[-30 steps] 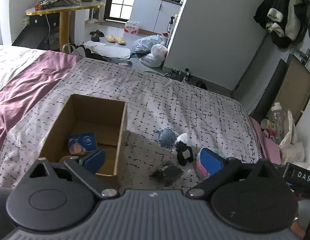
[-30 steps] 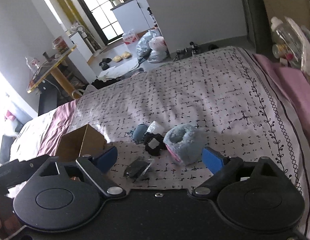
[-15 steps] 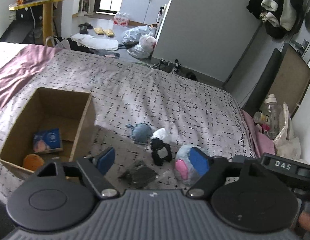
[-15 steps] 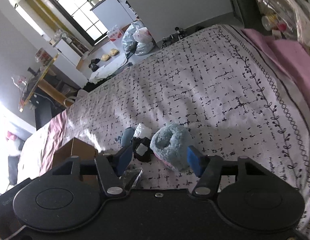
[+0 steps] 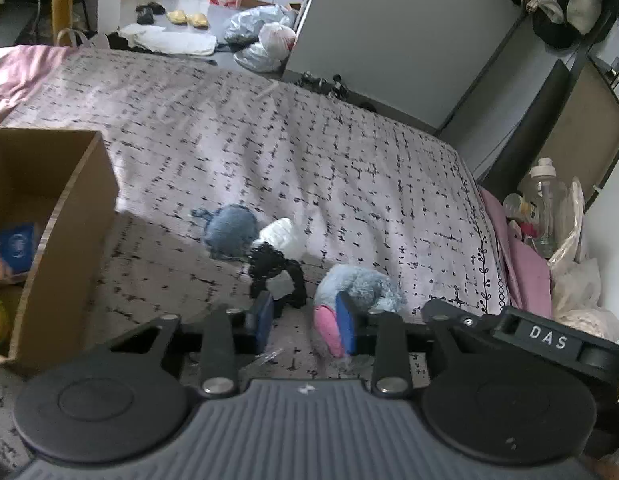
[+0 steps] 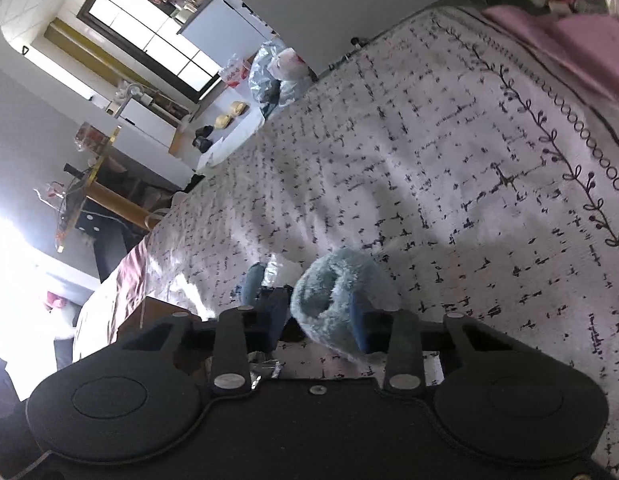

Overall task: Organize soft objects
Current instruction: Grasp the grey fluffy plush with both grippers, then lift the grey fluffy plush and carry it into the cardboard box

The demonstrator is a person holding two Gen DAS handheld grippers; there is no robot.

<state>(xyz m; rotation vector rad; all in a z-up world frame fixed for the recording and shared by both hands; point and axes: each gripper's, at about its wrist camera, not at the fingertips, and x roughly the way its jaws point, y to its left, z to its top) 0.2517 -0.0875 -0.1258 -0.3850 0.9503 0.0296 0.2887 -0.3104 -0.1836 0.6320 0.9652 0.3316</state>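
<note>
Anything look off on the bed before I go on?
Yes: a crinkly clear wrapper lies on the bedspread just ahead of the left gripper, among the soft toys. It looks like litter, not a soft item. The box sits upright.

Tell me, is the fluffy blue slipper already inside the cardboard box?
No, the fluffy blue slipper lies on the bedspread, well apart from the cardboard box at the left edge of the left wrist view.
</note>
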